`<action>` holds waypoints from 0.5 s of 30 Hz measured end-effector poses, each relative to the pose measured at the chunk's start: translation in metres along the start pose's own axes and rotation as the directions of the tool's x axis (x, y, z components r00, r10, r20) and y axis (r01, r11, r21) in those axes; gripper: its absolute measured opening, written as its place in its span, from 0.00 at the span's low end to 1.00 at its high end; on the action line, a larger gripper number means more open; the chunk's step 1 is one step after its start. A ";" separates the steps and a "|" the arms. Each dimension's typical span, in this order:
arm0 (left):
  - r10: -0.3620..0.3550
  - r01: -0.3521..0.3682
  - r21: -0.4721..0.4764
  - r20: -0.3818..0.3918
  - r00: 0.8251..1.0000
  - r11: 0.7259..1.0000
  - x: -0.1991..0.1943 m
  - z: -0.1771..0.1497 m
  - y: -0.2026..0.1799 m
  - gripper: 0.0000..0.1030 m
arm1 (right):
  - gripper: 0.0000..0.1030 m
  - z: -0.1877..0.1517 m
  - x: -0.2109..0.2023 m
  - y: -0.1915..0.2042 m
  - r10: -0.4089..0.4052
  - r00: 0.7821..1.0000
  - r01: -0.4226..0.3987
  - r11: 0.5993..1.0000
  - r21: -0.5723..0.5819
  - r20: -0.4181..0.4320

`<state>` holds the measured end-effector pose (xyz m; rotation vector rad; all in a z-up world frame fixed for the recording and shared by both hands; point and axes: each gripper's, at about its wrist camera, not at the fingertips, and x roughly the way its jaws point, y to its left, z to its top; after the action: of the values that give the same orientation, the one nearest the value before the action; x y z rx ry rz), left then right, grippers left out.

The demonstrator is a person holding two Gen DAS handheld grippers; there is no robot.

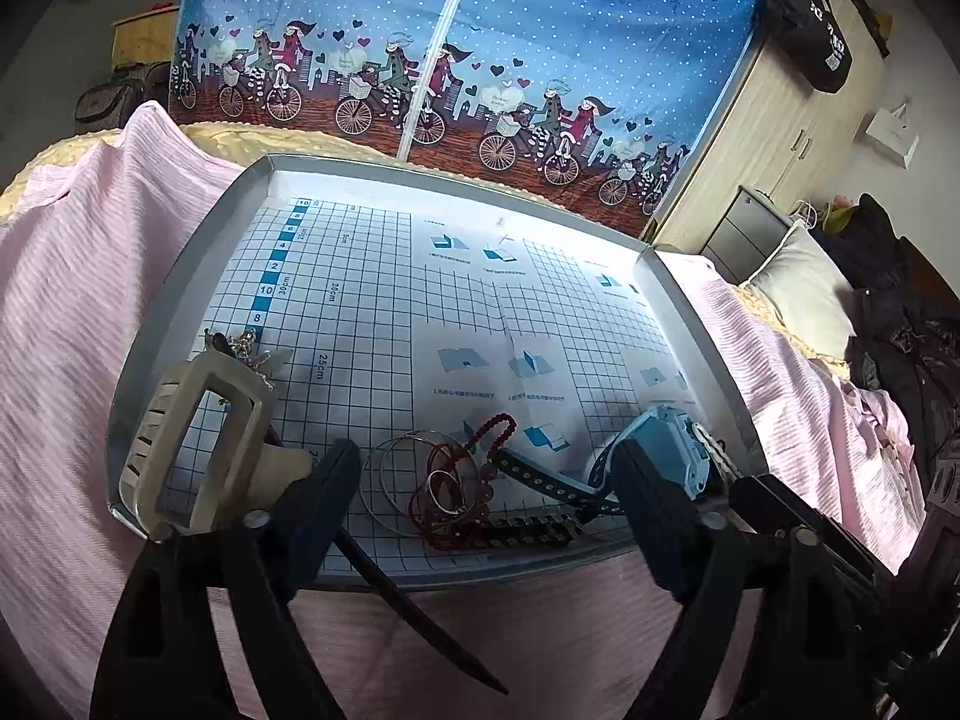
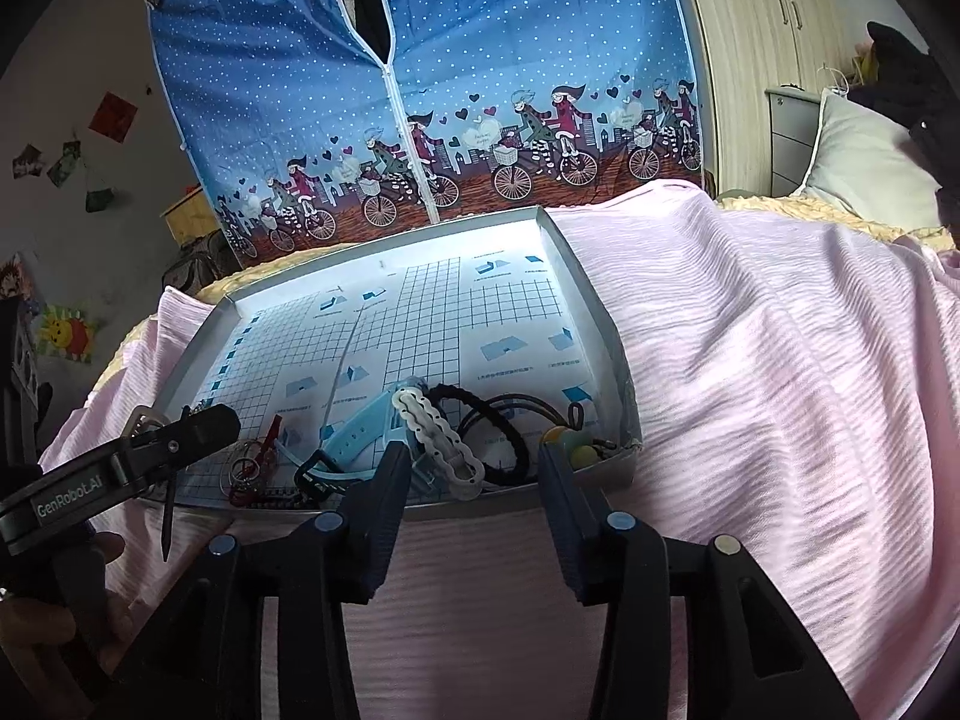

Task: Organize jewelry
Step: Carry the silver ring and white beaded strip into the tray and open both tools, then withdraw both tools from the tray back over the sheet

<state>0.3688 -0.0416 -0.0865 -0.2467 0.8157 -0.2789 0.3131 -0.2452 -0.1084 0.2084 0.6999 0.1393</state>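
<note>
Jewelry lay along the near edge of a shallow grey tray (image 1: 678, 300) lined with blue grid paper. In the left wrist view, thin silver hoops (image 1: 384, 480) overlapped a tangle of red cord and beads (image 1: 474, 444), with a black studded strap (image 1: 540, 474) running rightward to a light blue watch (image 1: 672, 444). A pale beige hair claw (image 1: 198, 432) stood at the tray's near left corner, with a small silver chain piece (image 1: 249, 345) just behind it. The right wrist view showed, further right, a white chain-link bracelet (image 2: 438, 438), black hair ties (image 2: 492, 438) and a cluster of coloured beads (image 2: 570, 447) near the right corner.

Left gripper (image 1: 486, 480) hung over the near rim with its jaws spread wide and nothing between them. Right gripper (image 2: 474, 468) was likewise spread and empty, short of the tray, above the pink blanket (image 2: 750, 360). Behind the tray stood a blue dotted fabric wardrobe (image 1: 540, 48); a pillow (image 2: 864, 168) lay to the right.
</note>
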 end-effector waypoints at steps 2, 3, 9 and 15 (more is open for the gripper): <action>0.000 0.000 -0.005 0.018 1.000 1.000 -0.005 0.001 0.000 0.88 | 0.48 0.001 -0.004 0.000 -0.005 1.000 0.005 1.000 0.000 0.016; -0.001 0.001 -0.005 0.023 1.000 1.000 -0.006 0.001 0.000 0.89 | 0.52 0.002 -0.006 -0.001 -0.008 1.000 0.008 1.000 0.000 0.027; 0.022 -0.022 -0.003 0.087 0.996 1.000 -0.025 0.004 -0.002 0.98 | 0.82 0.008 -0.026 0.002 -0.037 0.992 0.038 0.999 -0.012 0.121; 0.022 -0.027 0.024 0.182 0.983 0.999 -0.057 0.006 -0.007 0.98 | 1.00 0.014 -0.051 0.008 -0.006 0.978 0.012 1.000 -0.027 0.207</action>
<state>0.3352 -0.0279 -0.0417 -0.2336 0.6334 -0.2397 0.2838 -0.2497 -0.0644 0.1900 0.4917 0.1171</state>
